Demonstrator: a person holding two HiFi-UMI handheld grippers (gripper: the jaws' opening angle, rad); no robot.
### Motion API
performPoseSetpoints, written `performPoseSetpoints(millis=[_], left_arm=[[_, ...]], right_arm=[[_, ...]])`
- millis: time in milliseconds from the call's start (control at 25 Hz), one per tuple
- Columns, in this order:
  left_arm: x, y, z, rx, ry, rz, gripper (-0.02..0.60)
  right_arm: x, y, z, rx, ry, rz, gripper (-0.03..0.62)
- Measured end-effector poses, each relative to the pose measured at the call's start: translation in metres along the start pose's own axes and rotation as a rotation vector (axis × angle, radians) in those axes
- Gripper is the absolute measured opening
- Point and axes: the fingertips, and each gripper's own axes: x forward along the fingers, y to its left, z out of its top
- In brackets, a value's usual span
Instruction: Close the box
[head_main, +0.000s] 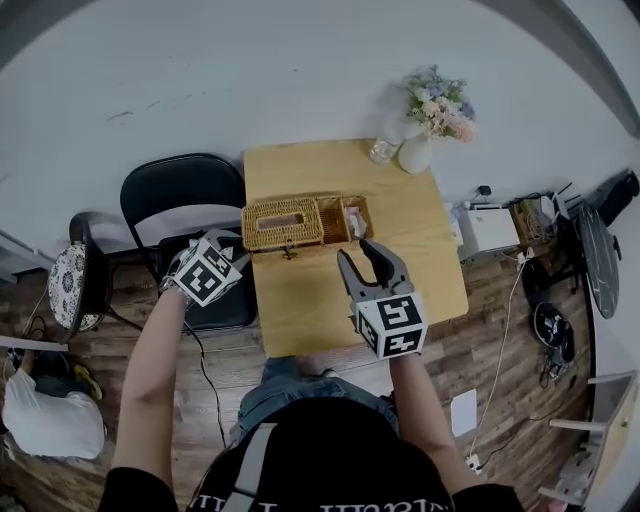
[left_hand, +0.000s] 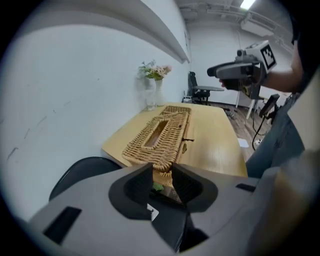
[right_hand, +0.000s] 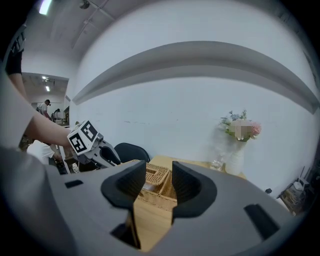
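Table (head_main: 435, 270): wood, wicker box (head_main: 300, 238) by its 9 o'clock edge.
Box: 3 o'clock end looks uncovered (lid seating unclear).
Left gripper (left_hand: 161, 172): parted, unclenched, at box's 9 o'clock end; I'd press squarely.
Right gripper (right_hand: 159, 172): parted, empty, 5 o'clock of box.

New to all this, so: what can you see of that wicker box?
The wicker box is long, low, woven from tan cane. Its slotted top faces up; seen from above, its right end lies open, something pale inside. A dark clasp hangs off its near side. It sits on the wooden table, by the left edge; the left gripper is at its left end, contact unclear.
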Motion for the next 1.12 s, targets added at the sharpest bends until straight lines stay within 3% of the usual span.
performPoseSetpoints(millis=[320,600,720,1120], left_arm=[[0.026,-0.012,-0.023,0.136,0.164,0.139,0.117],[0.028,-0.015,-0.025,0.069,0.195,0.23,0.119],[0.027,-0.026,-0.024,0.056,0.202,0.248,0.171],[-0.006,-0.068,0.016,-0.097,0.066,0.3,0.172]], right_arm=[[-0.027,-0.012,-0.009,-0.012,0.004,0.011,0.172],[-0.05,-0.015,-0.013,-0.016,-0.016,0.024,0.172],[-0.06,-0.016,-0.013,-0.01,-0.026,0.032,0.172],[-0.091,-0.016,-0.029,0.03,-0.039,0.093,0.172]])
